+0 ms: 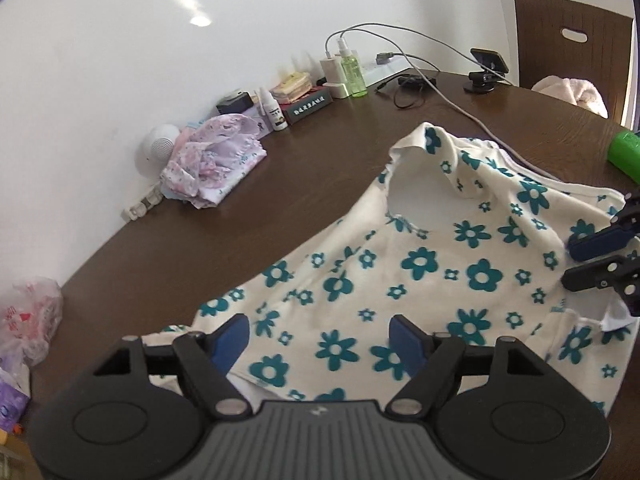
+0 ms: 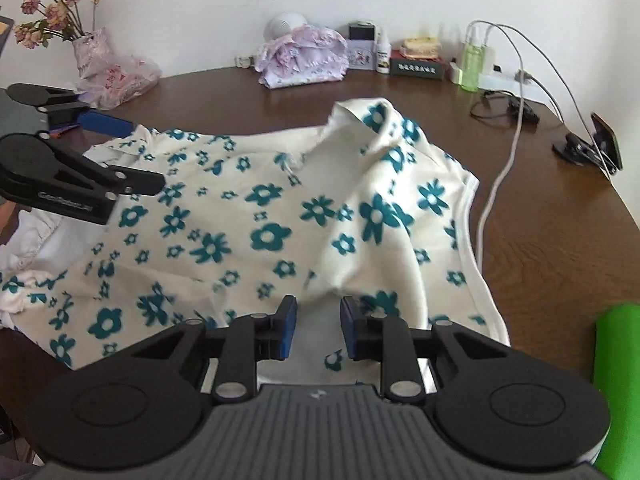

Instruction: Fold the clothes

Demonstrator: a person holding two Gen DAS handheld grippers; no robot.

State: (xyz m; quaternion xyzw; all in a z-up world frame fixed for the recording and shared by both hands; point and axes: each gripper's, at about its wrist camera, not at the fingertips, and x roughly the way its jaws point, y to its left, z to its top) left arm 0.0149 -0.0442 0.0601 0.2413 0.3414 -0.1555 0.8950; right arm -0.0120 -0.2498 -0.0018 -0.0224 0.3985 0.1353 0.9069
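Cream flowered shirt (image 1: pixel 400 264) lies rumpled on the brown table (image 1: pixel 280 184) under both spread tongs, left (image 1: pixel 320 344) and right (image 2: pixel 318 328), neither pinching it.

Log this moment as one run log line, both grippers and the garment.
left gripper: open over hem | right gripper: open above cloth | floral garment: rumpled, unfolded on brown table

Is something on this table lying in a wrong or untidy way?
Yes. The flowered garment lies rumpled, one corner folded up and over. A grey cable runs against its edge, and a pink cloth sits bunched by the wall.
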